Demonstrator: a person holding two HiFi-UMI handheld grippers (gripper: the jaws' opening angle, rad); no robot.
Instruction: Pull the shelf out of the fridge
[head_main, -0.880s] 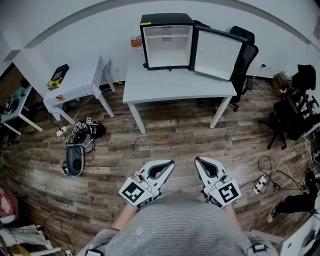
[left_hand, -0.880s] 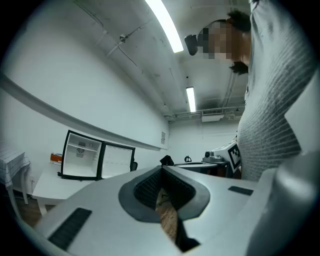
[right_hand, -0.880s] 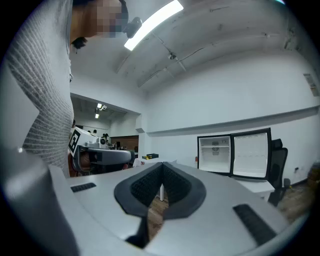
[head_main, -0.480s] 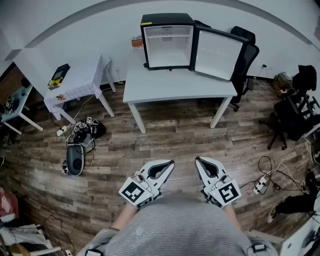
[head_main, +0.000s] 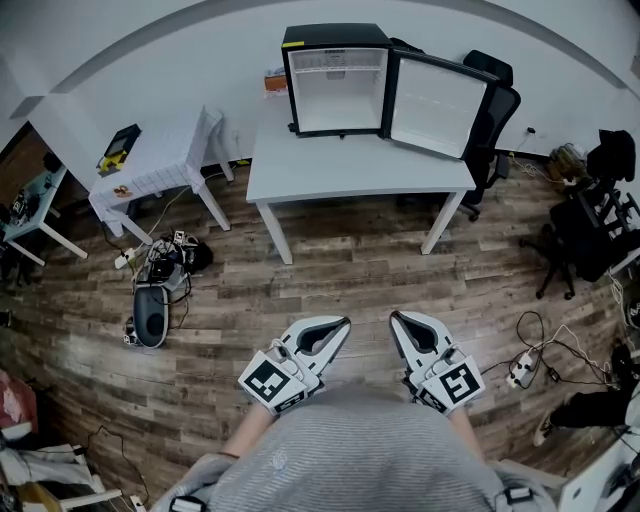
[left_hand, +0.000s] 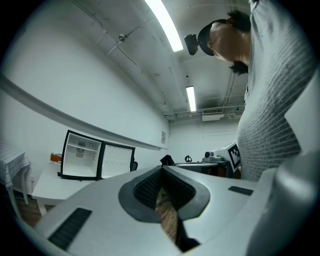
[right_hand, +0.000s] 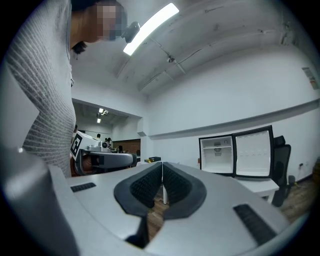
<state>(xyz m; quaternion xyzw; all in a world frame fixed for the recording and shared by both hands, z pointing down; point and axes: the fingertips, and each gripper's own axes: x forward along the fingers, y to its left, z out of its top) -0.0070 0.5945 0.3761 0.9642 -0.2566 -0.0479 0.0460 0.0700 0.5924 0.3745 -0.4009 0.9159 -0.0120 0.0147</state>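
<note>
Both closed: left tool (left_hand: 162, 168), right tool (right_hand: 162, 163), clearest from own views.

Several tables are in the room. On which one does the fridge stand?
On the big plain white table in the middle; the fridge stands open at its back edge. The smaller table beside it has a checked cloth.

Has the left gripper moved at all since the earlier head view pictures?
No. The left gripper sits shut, with the same stretch of floor between it and the white table as before. Only the whole view shifted slightly.
</note>
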